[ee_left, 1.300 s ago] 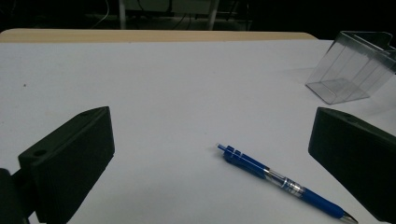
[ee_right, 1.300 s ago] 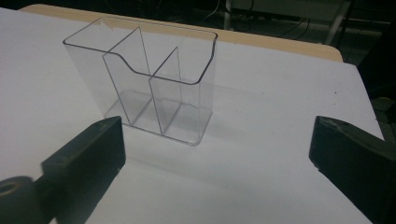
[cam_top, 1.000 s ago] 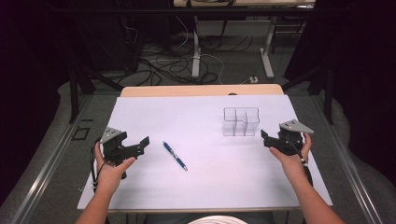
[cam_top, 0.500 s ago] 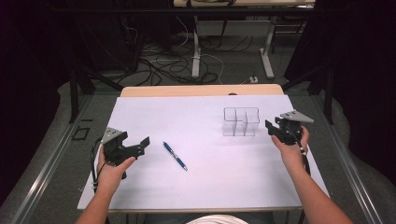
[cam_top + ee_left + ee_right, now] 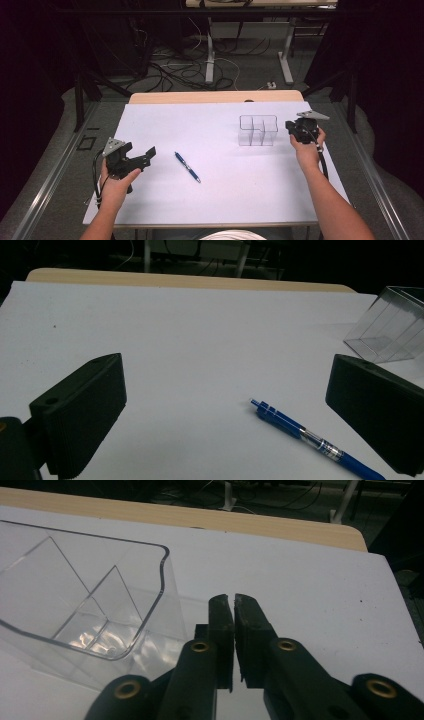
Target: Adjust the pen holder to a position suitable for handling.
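R gripper point(image 5: 295, 128) has just slid up beside the clear organiser point(image 5: 258, 130), at its 3 o'clock, jaws just been closing, now pinched together w/ nothing between them. My read: it's set to nudge or steady the box, not grab it. L gripper point(image 5: 142, 156) parked, jaws wide apart, empty, the blue pen point(image 5: 187, 167) lying flat on the white surface point(image 5: 200, 205) just off at its 3 o'clock. Count: 1 pen, 1 organiser w/ approx 3 compartments, 2 grippers.
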The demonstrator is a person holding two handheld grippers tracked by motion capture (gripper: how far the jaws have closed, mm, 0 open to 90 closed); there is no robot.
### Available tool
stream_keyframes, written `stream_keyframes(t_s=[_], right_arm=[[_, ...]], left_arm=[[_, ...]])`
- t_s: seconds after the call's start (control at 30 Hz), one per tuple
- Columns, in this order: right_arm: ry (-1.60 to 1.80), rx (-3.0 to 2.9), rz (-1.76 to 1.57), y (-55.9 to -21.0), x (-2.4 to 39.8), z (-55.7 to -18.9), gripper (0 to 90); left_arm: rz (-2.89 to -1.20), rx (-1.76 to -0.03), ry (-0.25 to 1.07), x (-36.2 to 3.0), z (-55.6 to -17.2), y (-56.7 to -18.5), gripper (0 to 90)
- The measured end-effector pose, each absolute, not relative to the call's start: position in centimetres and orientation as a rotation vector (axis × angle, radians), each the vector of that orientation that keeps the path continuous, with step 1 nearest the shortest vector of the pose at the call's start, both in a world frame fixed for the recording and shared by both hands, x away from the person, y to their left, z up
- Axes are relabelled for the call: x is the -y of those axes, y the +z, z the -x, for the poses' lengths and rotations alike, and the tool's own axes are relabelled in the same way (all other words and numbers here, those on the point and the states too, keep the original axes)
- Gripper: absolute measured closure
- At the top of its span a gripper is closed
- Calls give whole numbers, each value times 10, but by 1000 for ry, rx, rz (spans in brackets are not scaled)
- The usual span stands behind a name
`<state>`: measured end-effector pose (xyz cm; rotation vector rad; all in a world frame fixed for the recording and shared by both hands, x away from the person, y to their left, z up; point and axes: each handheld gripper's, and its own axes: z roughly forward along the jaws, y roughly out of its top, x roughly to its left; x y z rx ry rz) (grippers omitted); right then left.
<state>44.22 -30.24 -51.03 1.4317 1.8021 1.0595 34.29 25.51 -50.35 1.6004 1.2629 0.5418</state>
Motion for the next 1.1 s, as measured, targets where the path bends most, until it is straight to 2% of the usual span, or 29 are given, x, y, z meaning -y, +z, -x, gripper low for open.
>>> stream_keyframes(t_s=[0.3, 1.1], right_arm=[[1065, -1879, -1426, -523, 305, -460, 900], [1105, -1925, -1435, -534, 272, -458, 900]], left_arm=[[-1606, -1265, 542, -255, -343, -506, 55], [-1614, -1271, 523, -253, -343, -507, 71]])
